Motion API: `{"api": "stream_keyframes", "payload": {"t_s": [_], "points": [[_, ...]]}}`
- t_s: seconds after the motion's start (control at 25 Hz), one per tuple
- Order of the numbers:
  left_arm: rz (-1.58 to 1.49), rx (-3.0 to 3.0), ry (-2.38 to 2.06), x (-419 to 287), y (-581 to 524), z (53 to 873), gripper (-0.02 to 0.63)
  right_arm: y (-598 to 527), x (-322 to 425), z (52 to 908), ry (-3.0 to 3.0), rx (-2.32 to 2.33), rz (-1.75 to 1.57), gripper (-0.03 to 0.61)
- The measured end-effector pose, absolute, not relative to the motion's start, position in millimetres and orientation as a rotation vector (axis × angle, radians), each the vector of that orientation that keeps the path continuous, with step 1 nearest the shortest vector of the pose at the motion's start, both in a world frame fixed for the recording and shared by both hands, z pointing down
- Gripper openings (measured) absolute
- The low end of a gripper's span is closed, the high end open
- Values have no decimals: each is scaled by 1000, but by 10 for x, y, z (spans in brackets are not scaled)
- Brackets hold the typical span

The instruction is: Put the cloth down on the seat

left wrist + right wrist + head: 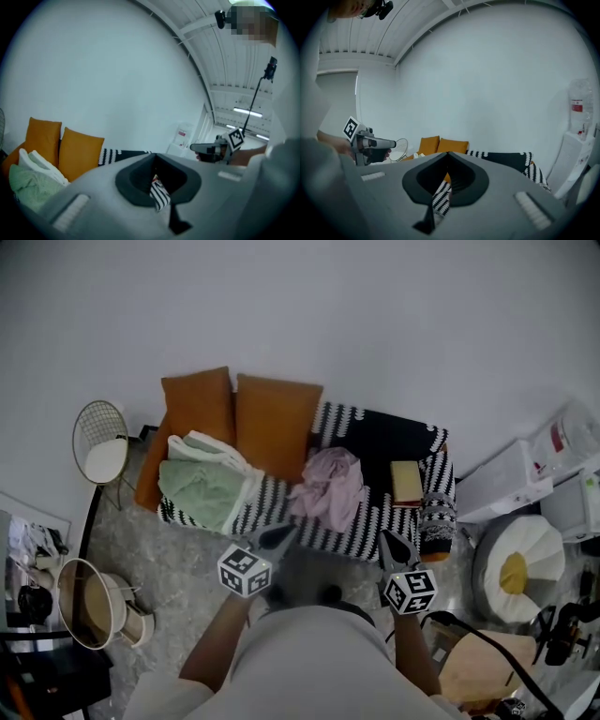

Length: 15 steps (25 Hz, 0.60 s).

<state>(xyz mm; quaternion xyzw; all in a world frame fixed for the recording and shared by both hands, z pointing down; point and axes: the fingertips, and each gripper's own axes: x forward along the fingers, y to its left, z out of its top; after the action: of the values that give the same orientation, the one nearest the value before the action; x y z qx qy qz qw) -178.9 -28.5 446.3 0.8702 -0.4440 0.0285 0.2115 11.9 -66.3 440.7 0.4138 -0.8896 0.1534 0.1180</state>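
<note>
We look down on a low seat draped in a black-and-white patterned cover [373, 439], standing against a pale wall. Two orange square cushions [277, 424] lean at its back. On its left part lies a bundled green-and-white blanket [202, 486].

The crumpled pale pink cloth [329, 486] lies on the middle of the seat, just right of the blanket and below the cushions. A small flat yellow block [405, 481] lies close to its right.

Our left gripper [280, 536] hangs at the seat's front edge, below and left of the pink cloth and apart from it. Its jaws are clenched together with nothing between them; only the striped cover shows through the gap behind the tips. Our right gripper [395, 545] hangs at the front edge too, below and right of the cloth. Its jaws are likewise pressed together and empty.
</note>
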Motion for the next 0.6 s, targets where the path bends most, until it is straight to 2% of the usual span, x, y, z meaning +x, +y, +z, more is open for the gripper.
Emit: {"api": "stream_keyframes", "payload": {"t_s": [0.6], "points": [[127, 2483, -1184, -1706, -413, 4428, 0, -751, 229, 4409, -2579, 1213, 397, 3]]}}
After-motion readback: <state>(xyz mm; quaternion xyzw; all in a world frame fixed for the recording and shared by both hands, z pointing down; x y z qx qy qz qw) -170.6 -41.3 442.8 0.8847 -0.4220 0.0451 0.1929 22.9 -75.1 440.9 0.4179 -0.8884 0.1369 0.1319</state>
